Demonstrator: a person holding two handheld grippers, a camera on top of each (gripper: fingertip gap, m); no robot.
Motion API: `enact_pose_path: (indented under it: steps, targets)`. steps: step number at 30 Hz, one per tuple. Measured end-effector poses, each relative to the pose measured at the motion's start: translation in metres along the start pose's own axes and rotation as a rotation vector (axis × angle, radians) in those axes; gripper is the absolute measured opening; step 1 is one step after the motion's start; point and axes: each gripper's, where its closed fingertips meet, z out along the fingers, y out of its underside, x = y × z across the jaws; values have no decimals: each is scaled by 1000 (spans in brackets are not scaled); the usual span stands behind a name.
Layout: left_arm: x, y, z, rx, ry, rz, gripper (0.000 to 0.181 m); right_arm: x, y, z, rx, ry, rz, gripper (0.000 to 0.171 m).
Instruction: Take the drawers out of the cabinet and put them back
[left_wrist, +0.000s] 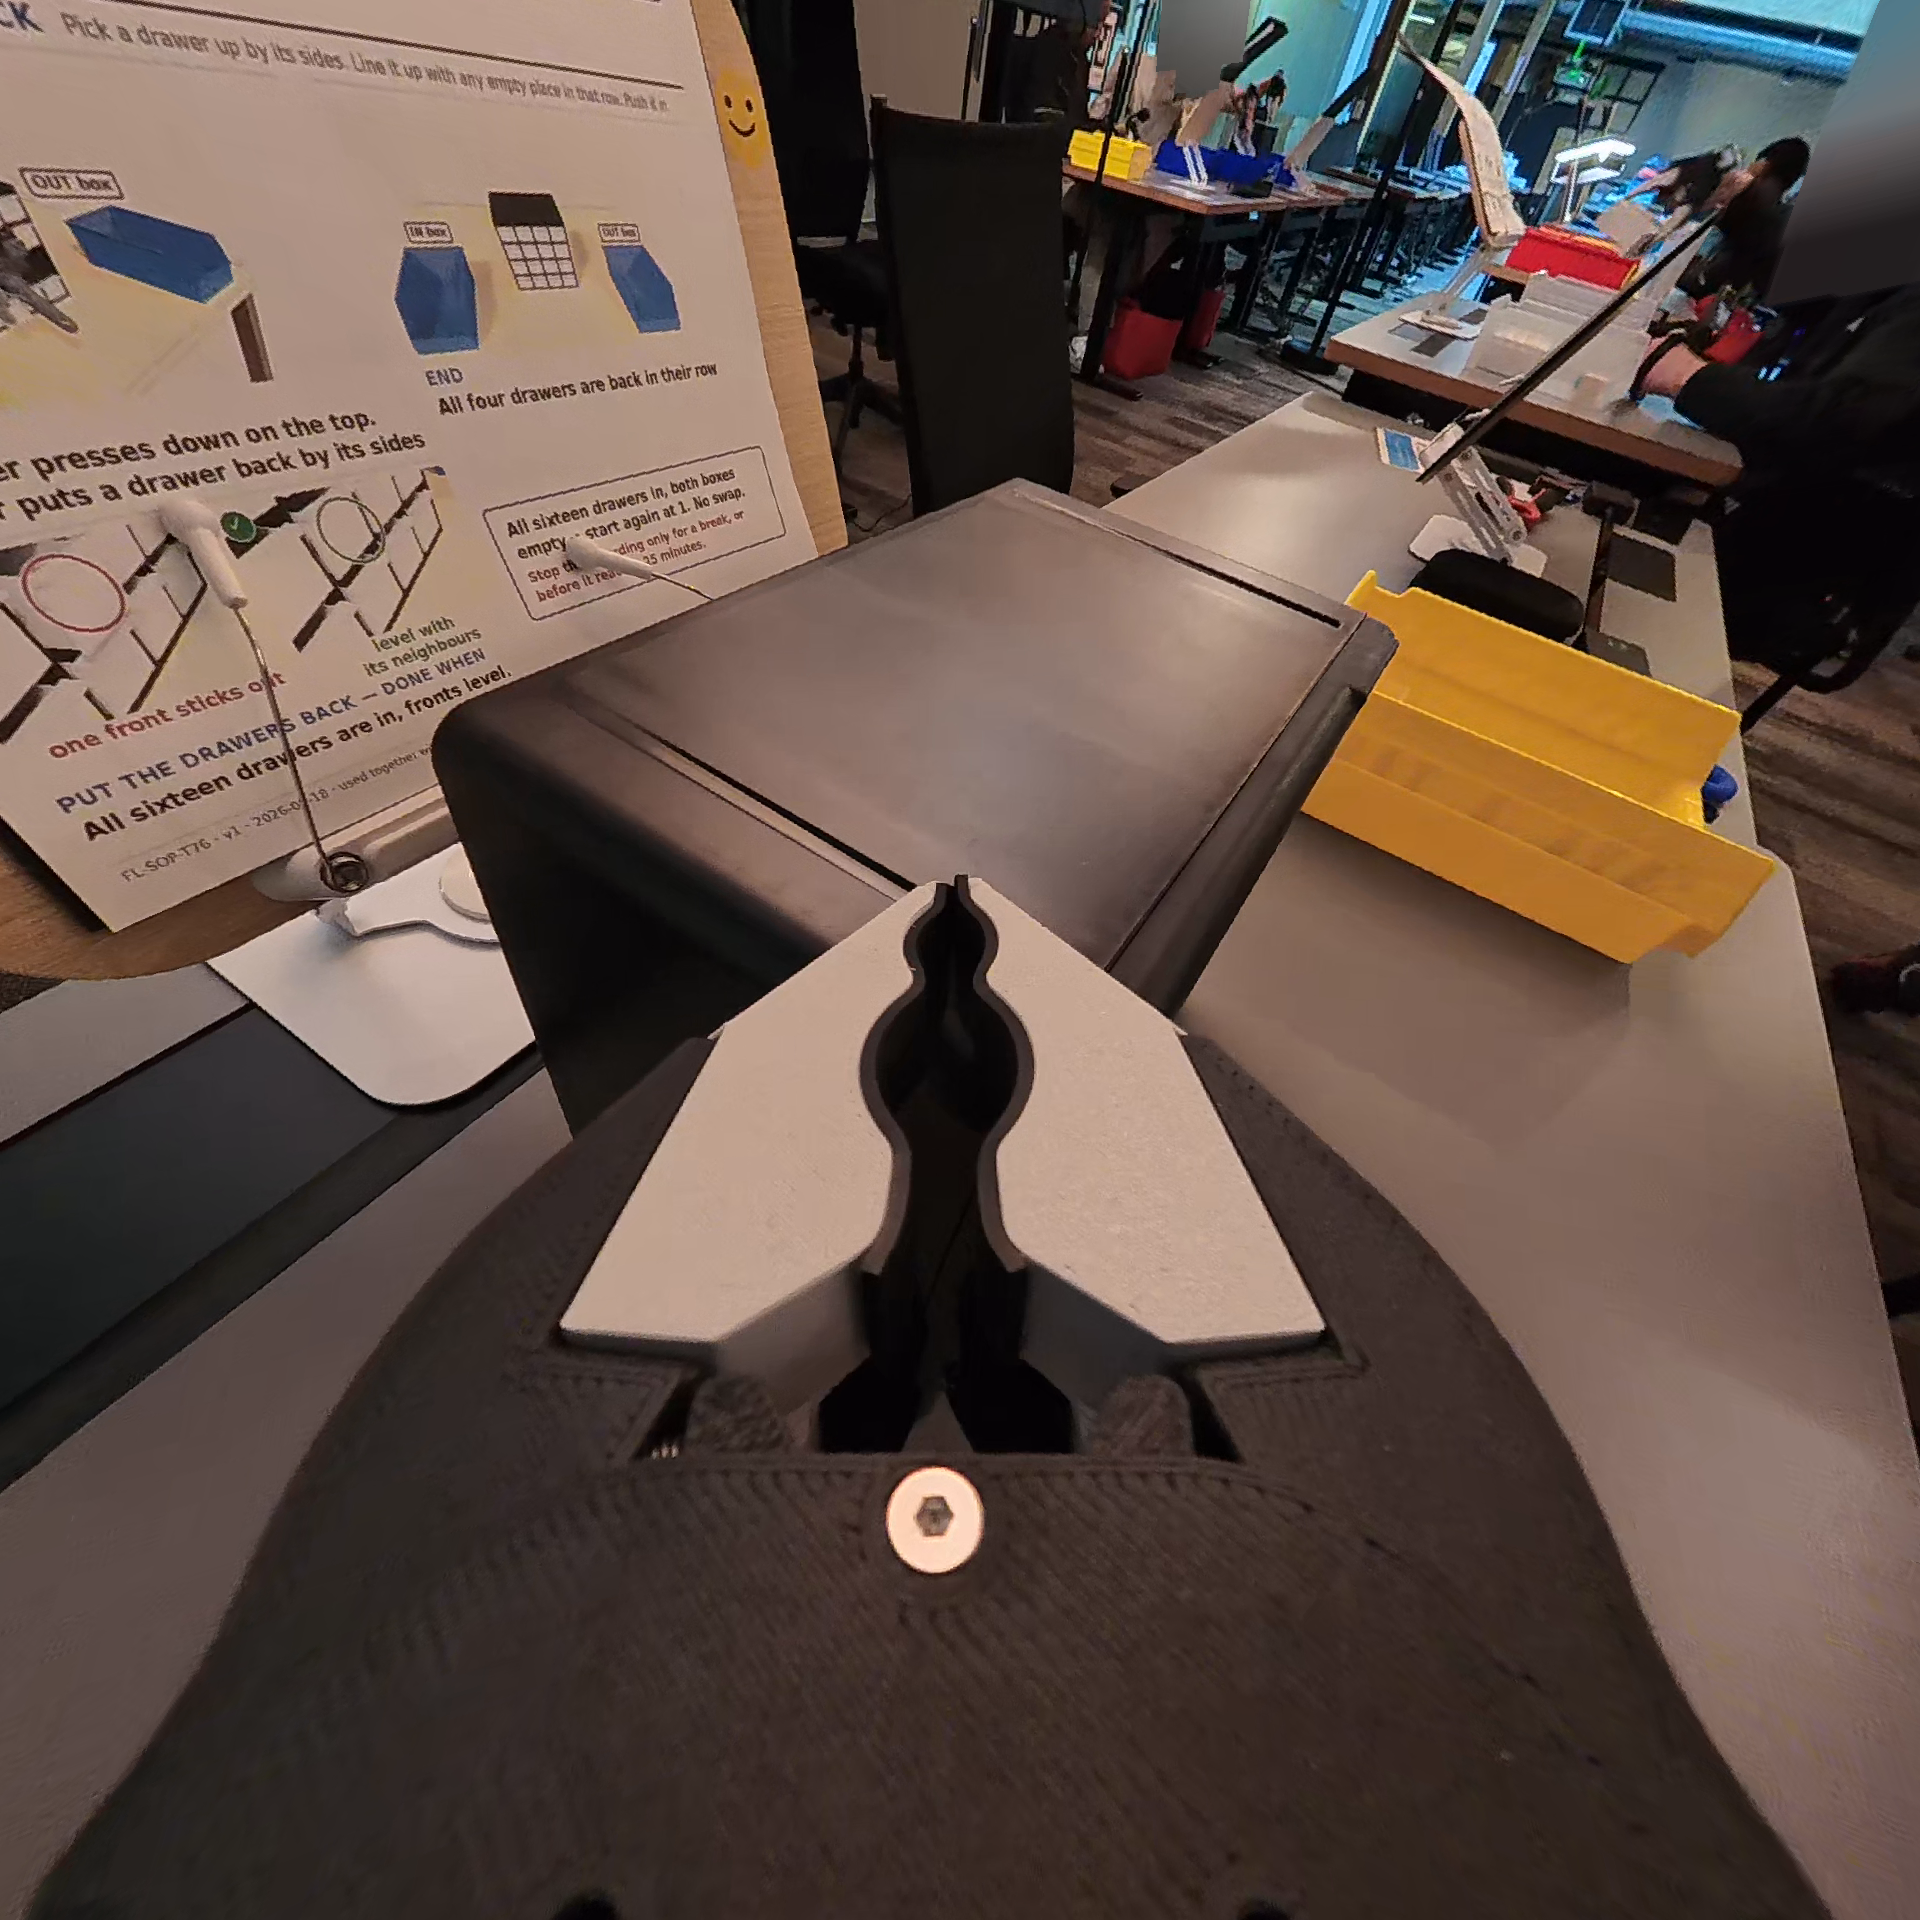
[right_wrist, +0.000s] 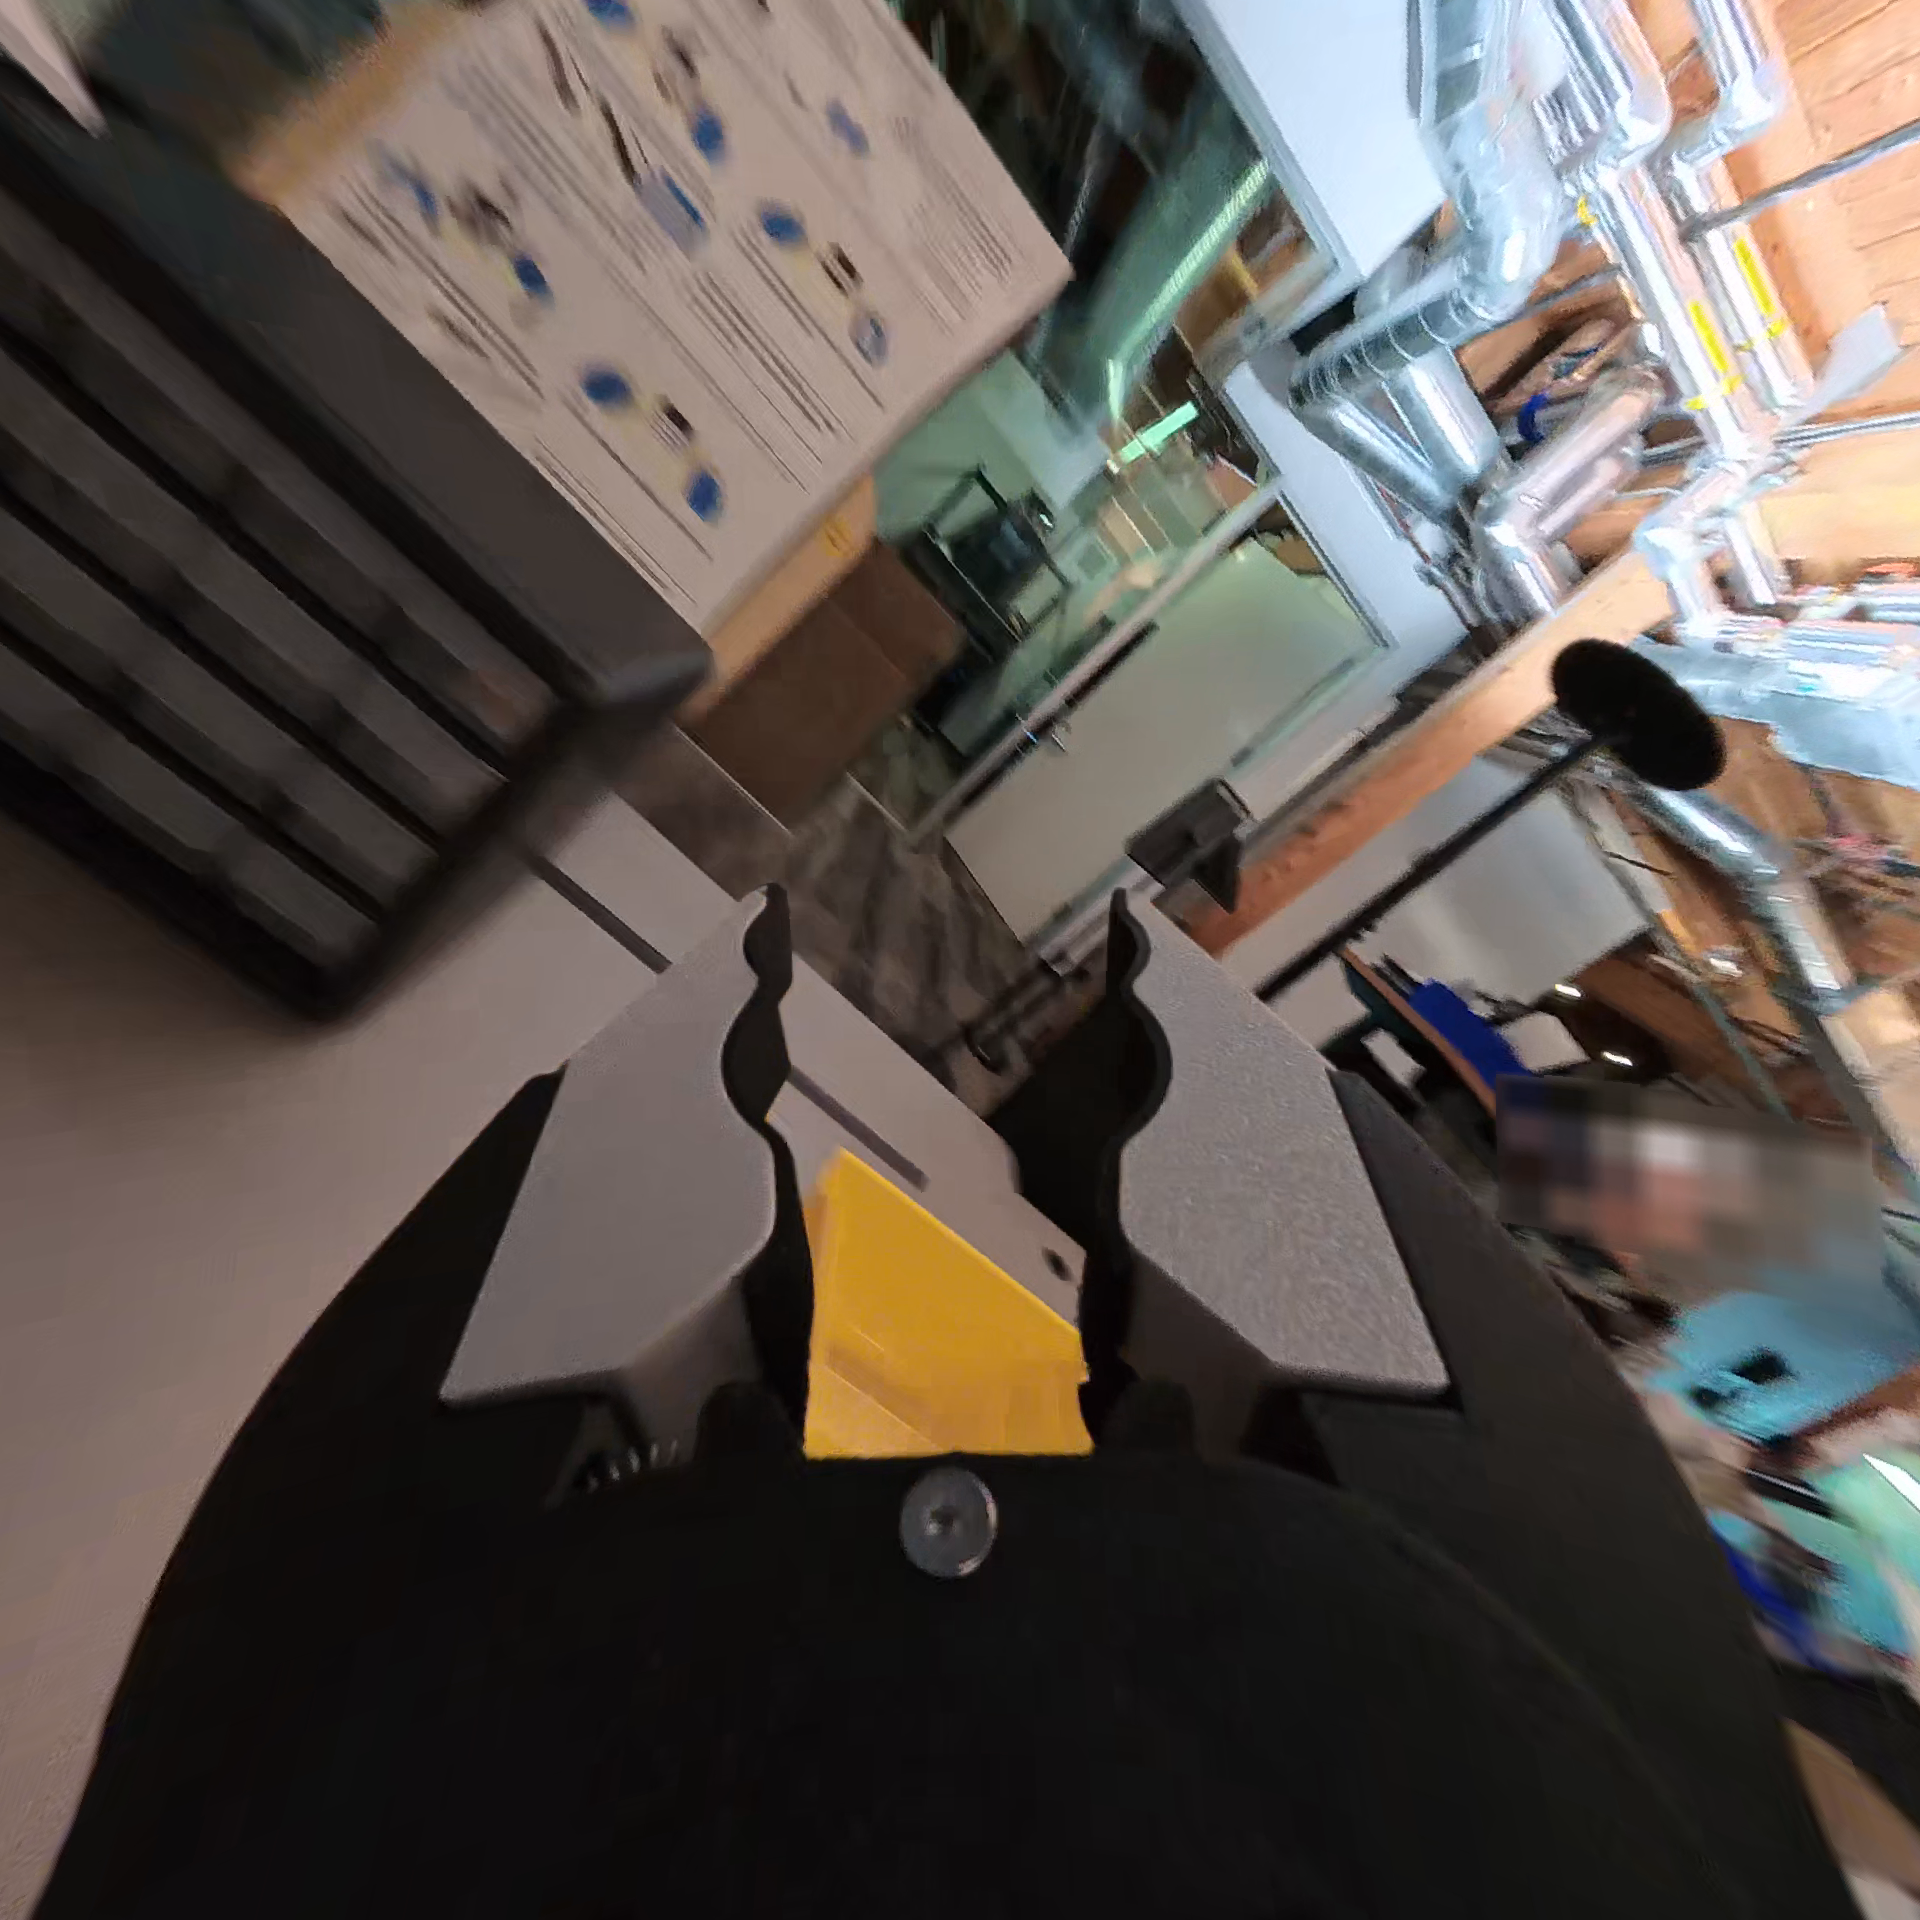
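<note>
Left gripper (left_wrist: 961, 883) is hovering with fingers pressed together and empty, just above the near top corner of the cabinet (left_wrist: 935, 675), which is running away toward 1 o'clock. Right gripper (right_wrist: 945, 914) is standing wide and empty, with the drawers (right_wrist: 208, 623) at its 10 o'clock, so it seems nearer to them. Blur is hiding their handles, and a yellow bin (right_wrist: 935, 1320) is showing between the fingers.

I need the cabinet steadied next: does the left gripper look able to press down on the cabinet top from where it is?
Probably yes. The left gripper, jaws shut and holding nothing, hangs at the near edge of the black cabinet, whose flat top is bare. The yellow bin sits off to its right, out of the way.
</note>
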Motion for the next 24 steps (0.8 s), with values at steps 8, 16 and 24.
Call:
enact_pose_path:
  steps: [8,16,24]
  targets:
    - [0,0,0,16,30,-15,0,-157,-40,35,152,-138,-33,36]
    - [0,0,0,20,40,-18,0,-287,-51,118,227,-139,-449,27]
    - [0,0,0,25,49,-21,0,-322,-29,169,177,-90,-698,26]
